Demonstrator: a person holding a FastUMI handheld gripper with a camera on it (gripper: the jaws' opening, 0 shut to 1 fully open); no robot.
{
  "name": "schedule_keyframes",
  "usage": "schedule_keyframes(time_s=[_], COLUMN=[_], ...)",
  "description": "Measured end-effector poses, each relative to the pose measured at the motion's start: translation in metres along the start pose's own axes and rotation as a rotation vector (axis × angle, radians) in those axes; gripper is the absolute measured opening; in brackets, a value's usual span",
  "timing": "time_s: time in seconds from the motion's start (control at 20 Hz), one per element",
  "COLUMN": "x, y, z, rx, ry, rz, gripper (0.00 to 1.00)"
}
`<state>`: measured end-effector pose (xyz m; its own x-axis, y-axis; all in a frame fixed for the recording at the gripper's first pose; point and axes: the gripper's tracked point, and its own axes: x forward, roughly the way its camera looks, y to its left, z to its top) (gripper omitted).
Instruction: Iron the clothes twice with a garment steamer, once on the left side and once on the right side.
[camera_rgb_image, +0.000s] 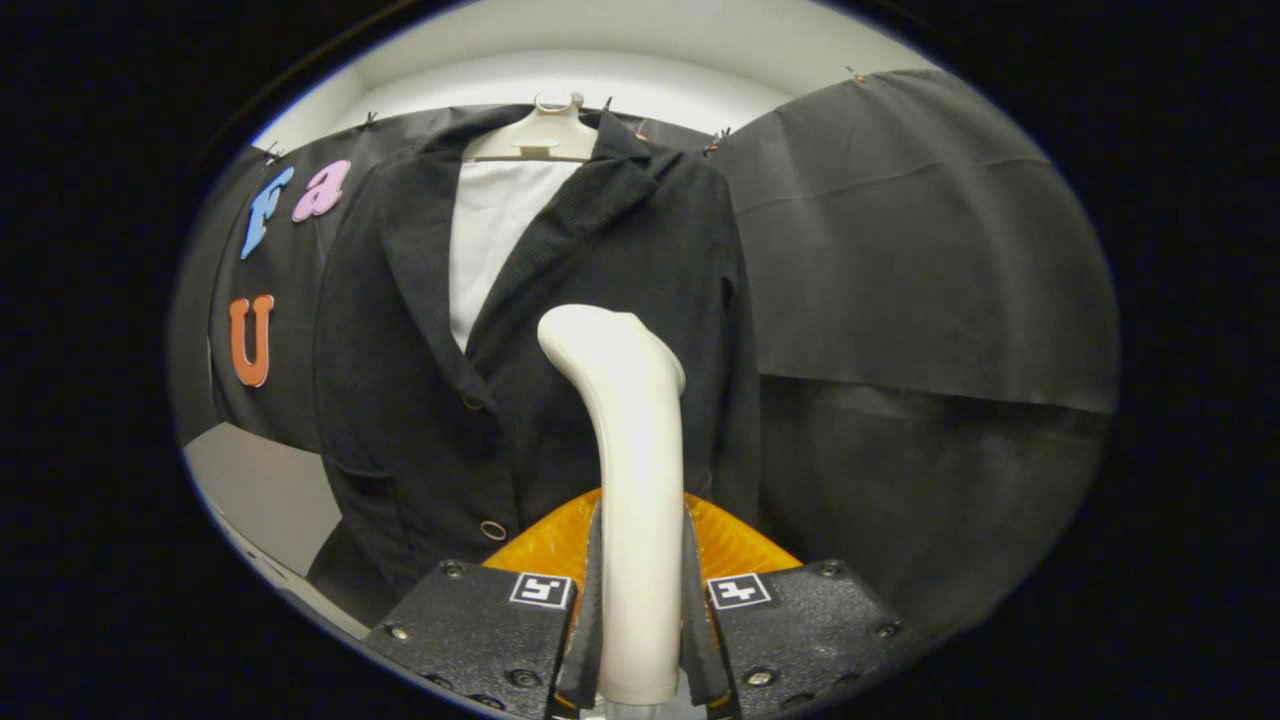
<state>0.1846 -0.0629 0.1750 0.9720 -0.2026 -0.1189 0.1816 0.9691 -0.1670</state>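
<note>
Gripper (640, 640): both fingers pressed on the lower handle of the steamer, one on each side, so the tool rides upright and steady.
Steamer (625, 440): pale, smooth handle rising between the fingers, its curved top bent toward the jacket; an orange part sits behind its base.
Jacket (560, 330): dark, buttoned, hung just beyond the steamer on a pale hanger (540, 135) so the front falls flat for steaming; a white layer (490, 240) shows between the lapels.
Contact: whether the steamer's head touches the cloth cannot be told.
Wall (900, 250): dark cloth behind and to the right of the jacket.
</note>
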Motion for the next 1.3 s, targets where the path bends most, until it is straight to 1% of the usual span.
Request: schedule_keyframes(time_s=[0.45, 0.9, 1.1, 1.3], x=[-0.006, 0.001, -0.007, -0.002], y=[-0.003, 0.009, 0.011, 0.012], z=[-0.059, -0.083, -0.1, -0.118], rx=[0.013, 0.009, -0.002, 0.004], ry=[0.106, 0.166, 0.184, 0.232], rz=[0.002, 0.005, 0.006, -0.002], gripper=[0.36, 0.37, 0.37, 0.36])
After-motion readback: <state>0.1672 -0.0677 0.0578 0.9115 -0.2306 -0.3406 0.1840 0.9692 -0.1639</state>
